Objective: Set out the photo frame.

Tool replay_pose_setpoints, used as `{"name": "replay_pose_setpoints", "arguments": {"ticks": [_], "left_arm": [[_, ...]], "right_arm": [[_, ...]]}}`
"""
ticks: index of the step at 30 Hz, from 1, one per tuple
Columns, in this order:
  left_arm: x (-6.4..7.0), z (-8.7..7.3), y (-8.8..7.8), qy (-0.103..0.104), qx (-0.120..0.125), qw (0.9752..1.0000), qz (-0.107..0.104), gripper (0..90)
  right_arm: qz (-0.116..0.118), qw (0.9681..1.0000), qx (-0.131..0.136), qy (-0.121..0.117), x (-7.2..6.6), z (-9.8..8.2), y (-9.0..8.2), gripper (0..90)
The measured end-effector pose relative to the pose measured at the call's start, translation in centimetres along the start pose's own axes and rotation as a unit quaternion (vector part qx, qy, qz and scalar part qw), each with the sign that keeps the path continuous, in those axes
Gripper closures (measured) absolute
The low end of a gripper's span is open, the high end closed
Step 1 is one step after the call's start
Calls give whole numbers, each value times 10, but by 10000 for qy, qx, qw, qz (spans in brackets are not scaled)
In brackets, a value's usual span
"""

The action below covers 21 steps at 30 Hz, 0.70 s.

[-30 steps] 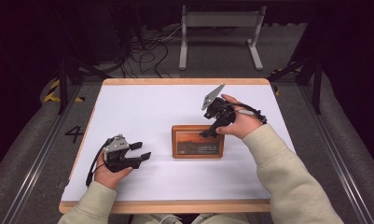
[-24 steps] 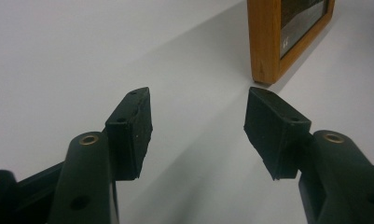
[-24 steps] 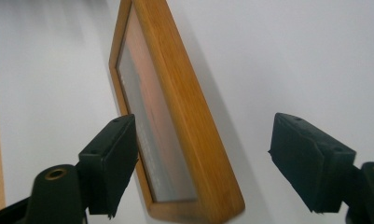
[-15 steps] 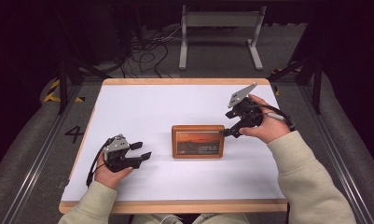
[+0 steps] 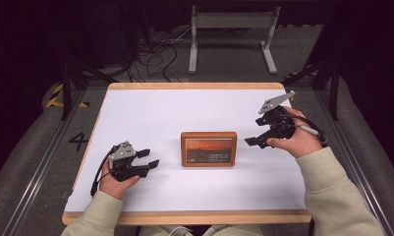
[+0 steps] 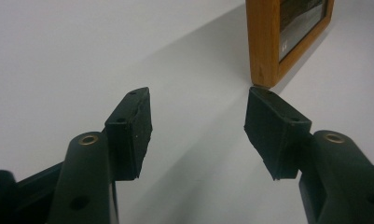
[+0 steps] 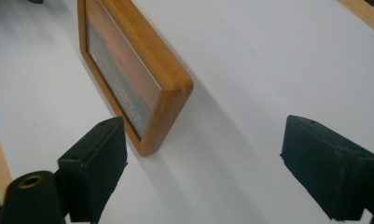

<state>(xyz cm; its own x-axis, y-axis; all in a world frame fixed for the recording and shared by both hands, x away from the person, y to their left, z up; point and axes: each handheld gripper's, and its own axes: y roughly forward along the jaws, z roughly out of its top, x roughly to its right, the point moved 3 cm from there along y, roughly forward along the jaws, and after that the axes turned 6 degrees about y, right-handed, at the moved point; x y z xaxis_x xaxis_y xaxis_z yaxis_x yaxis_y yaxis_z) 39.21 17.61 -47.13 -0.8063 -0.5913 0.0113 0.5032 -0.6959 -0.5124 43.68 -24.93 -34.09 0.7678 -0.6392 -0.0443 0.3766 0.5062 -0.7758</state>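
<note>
Left gripper (image 5: 148,161) nearest, resting low on white table (image 5: 150,113) near front edge, jaws spread moderately, empty, pointed toward frame's left side; likely parked in wait. Wooden picture frame (image 5: 209,149) lies flat mid-table, sunset picture facing up, between both grippers, touching neither. Right gripper (image 5: 252,142) just beside frame's right edge, held above table, jaws wide apart, holding nothing; wide spread judged as suited to spanning frame's edge. Beyond table: dark floor, cables (image 5: 150,49), grey metal stand (image 5: 231,34).
</note>
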Motion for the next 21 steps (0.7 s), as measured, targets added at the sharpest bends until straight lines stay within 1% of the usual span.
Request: {"name": "replay_pose_setpoints", "arguments": {"ticks": [1,4,6,7,10,13,15,16,18,21], "left_arm": [[0,0,0,-2,-4,10000,3,416],[0,0,0,-23,9,10000,-9,413],[0,1,-1,-40,46,10000,0,413],[-1,1,-1,-15,50,10000,-17,412],[-1,1,-2,-48,68,10000,-18,405],[-1,1,-3,-58,90,9999,-2,399],[0,2,-4,-75,113,9999,-11,397],[1,2,-4,-64,119,9999,-3,396],[3,4,-6,-54,139,9999,8,394],[6,7,-7,-37,186,9998,-25,390]], "right_arm": [[-3,10000,52,26,1,-2,-1,122],[-73,9993,325,160,2,-10,-4,103],[-91,9988,419,222,4,-15,-6,96],[-105,9984,477,269,5,-16,-7,96],[-155,9965,695,440,8,-22,-9,96],[-288,9945,821,577,8,-28,-10,96],[-460,9931,883,620,7,-32,-9,96],[-509,9923,931,641,6,-34,-9,98],[-556,9911,1024,649,3,-39,-8,120],[-622,9888,1173,677,-2,-47,-5,119]]}}
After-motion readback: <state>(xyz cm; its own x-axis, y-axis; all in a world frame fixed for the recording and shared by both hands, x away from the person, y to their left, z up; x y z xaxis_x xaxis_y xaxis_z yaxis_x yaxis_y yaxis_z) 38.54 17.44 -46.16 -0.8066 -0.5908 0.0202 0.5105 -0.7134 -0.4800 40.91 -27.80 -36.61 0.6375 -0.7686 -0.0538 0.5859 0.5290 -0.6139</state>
